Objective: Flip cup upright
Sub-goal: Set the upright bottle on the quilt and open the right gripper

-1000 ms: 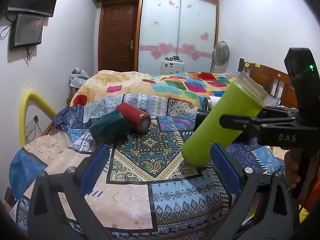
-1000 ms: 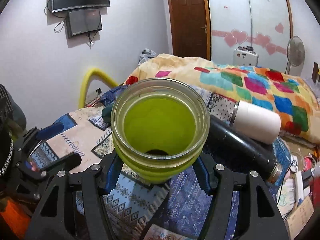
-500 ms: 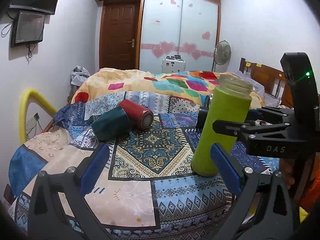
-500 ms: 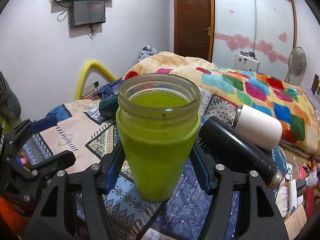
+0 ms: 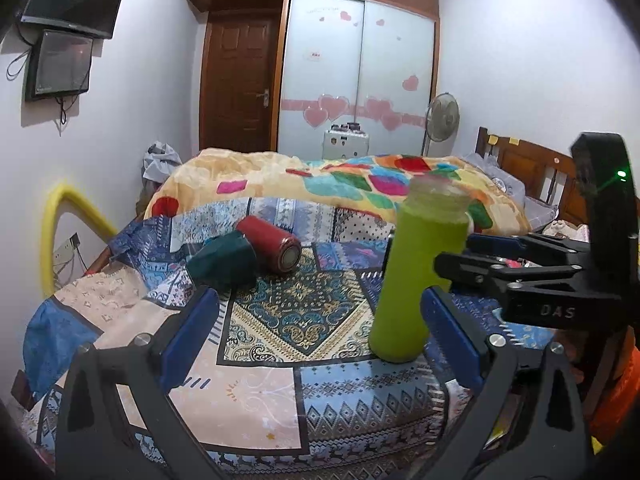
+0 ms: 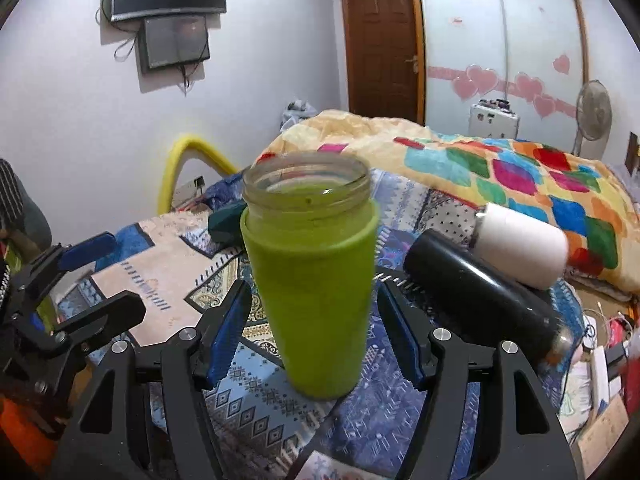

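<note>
A green cup with a clear glass rim (image 6: pixel 312 300) stands upright on the patterned bedspread (image 5: pixel 256 384). It also shows in the left wrist view (image 5: pixel 416 276). My right gripper (image 6: pixel 316 332) is open, one blue pad on each side of the cup with a gap between pad and cup. It shows from the side in the left wrist view (image 5: pixel 456 256). My left gripper (image 5: pixel 320 344) is open and empty, low over the bedspread, left of the cup.
A red cup (image 5: pixel 272 242) and a dark teal cup (image 5: pixel 222 262) lie on their sides at the left. A black flask (image 6: pixel 480 294) and a white cup (image 6: pixel 520 244) lie right of the green cup. A colourful quilt (image 5: pixel 340 184) lies behind.
The right gripper tipped the green cup from tilted to upright, set it on the bedspread, and opened its jaws off it. The left gripper barely moved.
</note>
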Demonstrator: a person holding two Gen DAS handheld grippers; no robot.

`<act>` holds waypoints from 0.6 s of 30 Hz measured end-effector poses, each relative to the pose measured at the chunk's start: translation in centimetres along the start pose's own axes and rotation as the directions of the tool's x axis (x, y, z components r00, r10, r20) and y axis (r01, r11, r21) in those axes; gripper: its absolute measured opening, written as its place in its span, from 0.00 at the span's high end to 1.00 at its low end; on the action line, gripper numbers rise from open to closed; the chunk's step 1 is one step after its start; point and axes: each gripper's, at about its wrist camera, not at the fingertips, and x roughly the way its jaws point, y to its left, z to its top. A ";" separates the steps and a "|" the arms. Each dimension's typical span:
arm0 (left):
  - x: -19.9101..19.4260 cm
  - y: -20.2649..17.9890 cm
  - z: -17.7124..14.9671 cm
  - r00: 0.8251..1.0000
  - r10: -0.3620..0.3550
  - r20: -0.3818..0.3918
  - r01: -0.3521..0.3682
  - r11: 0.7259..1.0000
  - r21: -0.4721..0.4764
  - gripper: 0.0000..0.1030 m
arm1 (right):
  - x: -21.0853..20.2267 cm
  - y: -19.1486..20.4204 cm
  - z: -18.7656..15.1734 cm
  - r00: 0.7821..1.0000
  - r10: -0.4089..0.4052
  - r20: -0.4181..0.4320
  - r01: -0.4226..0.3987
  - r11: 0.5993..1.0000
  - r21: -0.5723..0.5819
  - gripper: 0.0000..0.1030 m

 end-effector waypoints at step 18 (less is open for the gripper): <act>-12.8 -6.0 3.2 0.963 -0.022 0.268 0.011 0.999 0.040 0.01 | -18.0 3.0 -1.2 0.908 -0.139 0.395 0.110 0.989 0.095 0.21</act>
